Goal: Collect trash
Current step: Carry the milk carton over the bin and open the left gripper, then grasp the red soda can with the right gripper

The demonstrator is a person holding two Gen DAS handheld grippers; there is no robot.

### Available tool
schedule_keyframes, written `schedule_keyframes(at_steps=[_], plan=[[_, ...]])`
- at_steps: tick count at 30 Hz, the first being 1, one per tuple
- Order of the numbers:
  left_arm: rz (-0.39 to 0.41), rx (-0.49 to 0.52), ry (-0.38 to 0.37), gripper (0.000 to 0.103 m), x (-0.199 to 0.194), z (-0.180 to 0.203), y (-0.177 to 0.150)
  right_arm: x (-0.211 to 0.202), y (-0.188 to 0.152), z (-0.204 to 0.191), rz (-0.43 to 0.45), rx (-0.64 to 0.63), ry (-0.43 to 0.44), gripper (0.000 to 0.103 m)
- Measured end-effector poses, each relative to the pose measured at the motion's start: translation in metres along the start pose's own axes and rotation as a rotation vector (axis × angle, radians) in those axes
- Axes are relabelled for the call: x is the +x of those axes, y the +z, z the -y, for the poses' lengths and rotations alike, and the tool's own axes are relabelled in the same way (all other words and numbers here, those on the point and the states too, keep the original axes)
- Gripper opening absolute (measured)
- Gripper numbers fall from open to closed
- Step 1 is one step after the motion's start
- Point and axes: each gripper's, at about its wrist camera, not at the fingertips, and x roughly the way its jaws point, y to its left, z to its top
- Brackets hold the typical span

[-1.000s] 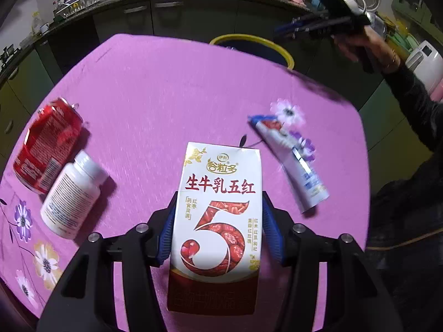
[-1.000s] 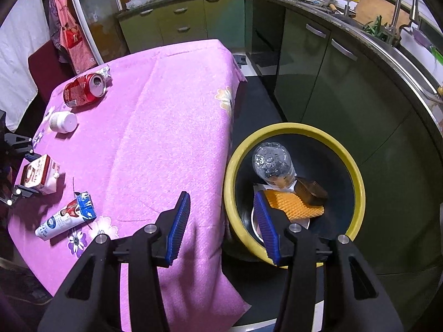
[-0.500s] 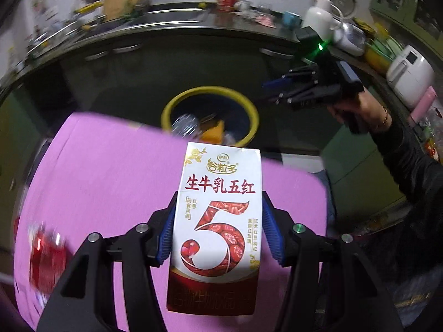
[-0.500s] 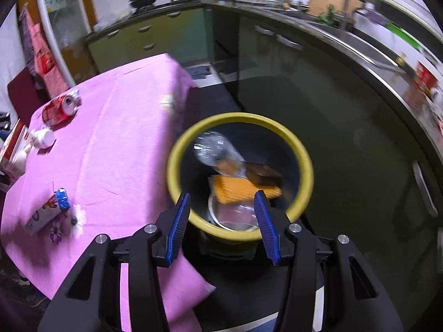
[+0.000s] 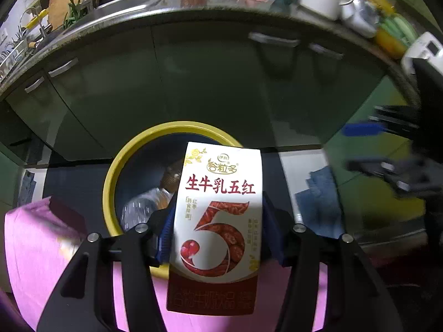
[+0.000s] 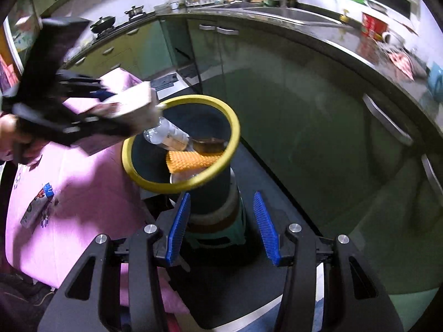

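1. Since half a second ago the left gripper (image 5: 218, 238) has carried the milk carton (image 5: 218, 221) off the table and over the near rim of the yellow-rimmed bin (image 6: 234, 135); the bin now fills more of the left wrist view, and the red can seen earlier is out of frame.
2. Left gripper: its blue pads (image 5: 164, 238) press against both sides of the carton, which stands upright between them, its upper half over the bin's mouth.
3. From the right wrist view, the carton appears blurred at the bin's far left rim, held above it.
4. Right gripper (image 6: 223, 227): its jaws stand wide apart with nothing between them, on the near side of the bin and above its base.
5. Inside the bin lie a clear plastic bottle (image 6: 166, 135), an orange mesh piece (image 6: 191, 160) and a brown item (image 6: 207, 142).
6. On the pink tablecloth (image 6: 83, 193), left of the bin, lies a tube (image 6: 37, 206), well apart from the bin.
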Motion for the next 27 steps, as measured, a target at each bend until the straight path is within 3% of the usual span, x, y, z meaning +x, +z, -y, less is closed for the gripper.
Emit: schedule_keyframes(at_steps=[2, 6, 9, 13, 16, 20, 25, 27], plan=[[-0.009, -0.015, 0.031, 0.072, 0.016, -0.004, 0.006, -0.001, -0.004, 0.007, -0.001, 0.019, 0.002, 0.048], [-0.038, -0.045, 0.058, 0.076, 0.032, -0.012, 0.011, -0.001, -0.007, 0.007, -0.005, 0.026, 0.004, 0.048], [0.0, -0.055, 0.043, 0.076, 0.008, -0.008, 0.007, -0.004, -0.009, 0.005, 0.002, 0.02, 0.009, 0.048], [0.119, -0.097, 0.047, 0.091, -0.065, -0.006, -0.023, -0.008, -0.007, 0.001, 0.013, 0.006, 0.016, 0.048], [0.213, -0.171, 0.041, 0.091, -0.121, -0.005, -0.071, -0.008, -0.002, -0.01, 0.014, -0.028, 0.027, 0.048], [0.306, -0.269, 0.103, 0.092, -0.179, 0.001, -0.145, -0.005, 0.016, -0.044, 0.015, -0.137, 0.102, 0.048], [0.345, -0.415, 0.312, 0.093, -0.228, 0.01, -0.27, 0.006, 0.057, -0.137, 0.031, -0.379, 0.256, 0.054], [0.348, -0.495, 0.362, 0.093, -0.241, 0.012, -0.314, 0.015, 0.076, -0.184, 0.033, -0.473, 0.331, 0.054]])
